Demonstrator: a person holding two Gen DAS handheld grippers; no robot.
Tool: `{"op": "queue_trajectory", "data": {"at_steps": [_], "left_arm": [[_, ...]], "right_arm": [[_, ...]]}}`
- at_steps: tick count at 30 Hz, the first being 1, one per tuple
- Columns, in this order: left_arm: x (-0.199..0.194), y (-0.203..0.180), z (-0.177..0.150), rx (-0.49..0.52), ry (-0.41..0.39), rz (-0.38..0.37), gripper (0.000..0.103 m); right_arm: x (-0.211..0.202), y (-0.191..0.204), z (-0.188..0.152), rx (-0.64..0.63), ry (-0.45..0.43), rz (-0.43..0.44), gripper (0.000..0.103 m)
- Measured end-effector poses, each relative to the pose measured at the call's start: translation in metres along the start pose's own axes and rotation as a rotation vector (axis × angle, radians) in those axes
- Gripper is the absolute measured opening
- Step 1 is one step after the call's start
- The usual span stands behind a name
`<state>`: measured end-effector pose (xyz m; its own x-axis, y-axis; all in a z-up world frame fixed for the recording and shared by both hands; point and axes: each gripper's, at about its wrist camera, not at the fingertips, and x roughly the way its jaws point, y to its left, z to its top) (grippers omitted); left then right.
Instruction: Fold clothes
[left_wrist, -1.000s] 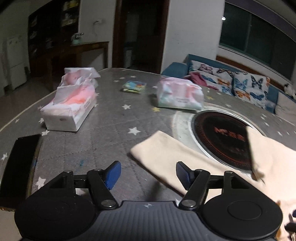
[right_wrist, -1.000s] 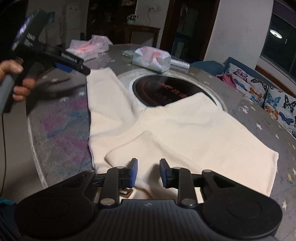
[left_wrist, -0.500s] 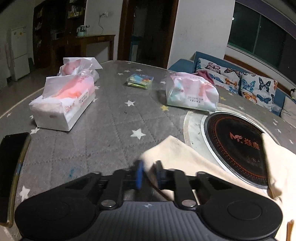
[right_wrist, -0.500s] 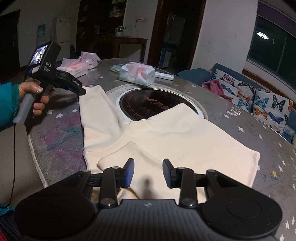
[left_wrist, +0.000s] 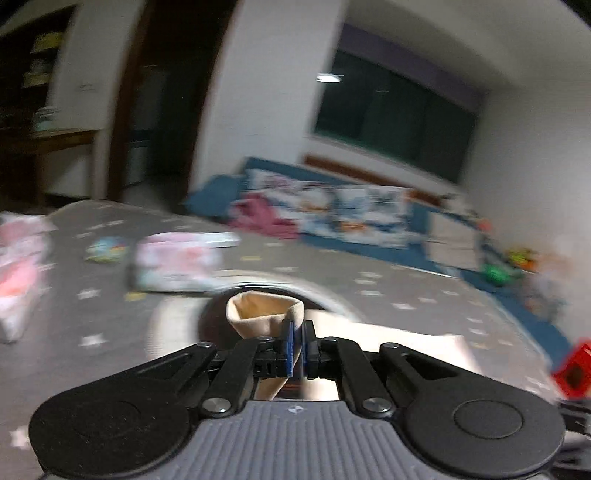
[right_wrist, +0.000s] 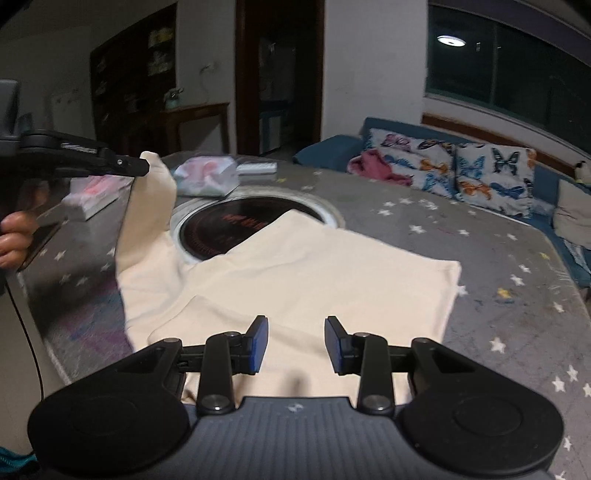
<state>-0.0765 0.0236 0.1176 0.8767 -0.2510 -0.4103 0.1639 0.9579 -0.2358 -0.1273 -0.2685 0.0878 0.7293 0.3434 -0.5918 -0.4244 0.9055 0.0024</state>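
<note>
A cream long-sleeved garment (right_wrist: 306, 273) lies spread on the grey star-patterned table (right_wrist: 480, 258). My left gripper (left_wrist: 297, 332) is shut on the cuff of its sleeve (left_wrist: 262, 314), which stands up in a loop above the pads. In the right wrist view the left gripper (right_wrist: 142, 166) holds that sleeve (right_wrist: 147, 206) lifted off the table at the left. My right gripper (right_wrist: 295, 341) is open and empty, low over the garment's near edge. The other sleeve (right_wrist: 221, 314) lies folded across the body.
A round black hotplate (right_wrist: 229, 225) is set in the table, partly under the garment. Tissue packs (right_wrist: 207, 179) and a tissue box (right_wrist: 92, 195) lie at the far left. A blue sofa with butterfly cushions (right_wrist: 461, 166) stands behind the table.
My left gripper has shut on the sleeve cuff and lifted it up and rightward; its view is blurred with motion. My right gripper has opened wider.
</note>
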Motion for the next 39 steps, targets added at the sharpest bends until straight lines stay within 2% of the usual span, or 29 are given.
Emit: {"op": "queue_trajectory", "data": {"at_steps": [6, 11, 15, 17, 19, 21, 23, 28, 33, 38, 39], "left_arm": [[0.002, -0.073, -0.015, 0.114, 0.047, -0.21, 0.005], [0.026, -0.115, -0.049, 0.179, 0.147, -0.287, 0.007], [0.037, -0.127, -0.071, 0.228, 0.22, -0.319, 0.009], [0.039, -0.128, -0.077, 0.254, 0.239, -0.314, 0.015], [0.034, -0.117, -0.077, 0.257, 0.239, -0.309, 0.015], [0.028, -0.104, -0.076, 0.259, 0.232, -0.295, 0.02], [0.019, -0.087, -0.076, 0.267, 0.217, -0.254, 0.036], [-0.001, -0.041, -0.08, 0.287, 0.21, -0.118, 0.044], [-0.01, -0.005, -0.089, 0.259, 0.231, -0.014, 0.05], [-0.005, 0.004, -0.098, 0.262, 0.262, 0.014, 0.053], [-0.003, 0.003, -0.1, 0.266, 0.262, 0.014, 0.053]], "right_arm": [[-0.006, -0.021, -0.008, 0.085, -0.015, -0.03, 0.033], [-0.008, -0.037, -0.019, 0.149, -0.004, -0.061, 0.033], [-0.01, -0.048, -0.032, 0.203, 0.023, -0.079, 0.033], [-0.011, -0.052, -0.036, 0.23, 0.031, -0.07, 0.033], [-0.011, -0.051, -0.038, 0.237, 0.038, -0.049, 0.033], [-0.006, -0.047, -0.037, 0.231, 0.052, -0.017, 0.033], [-0.002, -0.042, -0.037, 0.225, 0.066, 0.015, 0.033], [0.016, -0.026, -0.038, 0.2, 0.11, 0.051, 0.033], [0.029, -0.013, -0.038, 0.172, 0.14, 0.052, 0.032], [0.028, -0.004, -0.033, 0.128, 0.13, 0.02, 0.005], [0.028, -0.003, -0.031, 0.118, 0.127, 0.013, 0.005]]}}
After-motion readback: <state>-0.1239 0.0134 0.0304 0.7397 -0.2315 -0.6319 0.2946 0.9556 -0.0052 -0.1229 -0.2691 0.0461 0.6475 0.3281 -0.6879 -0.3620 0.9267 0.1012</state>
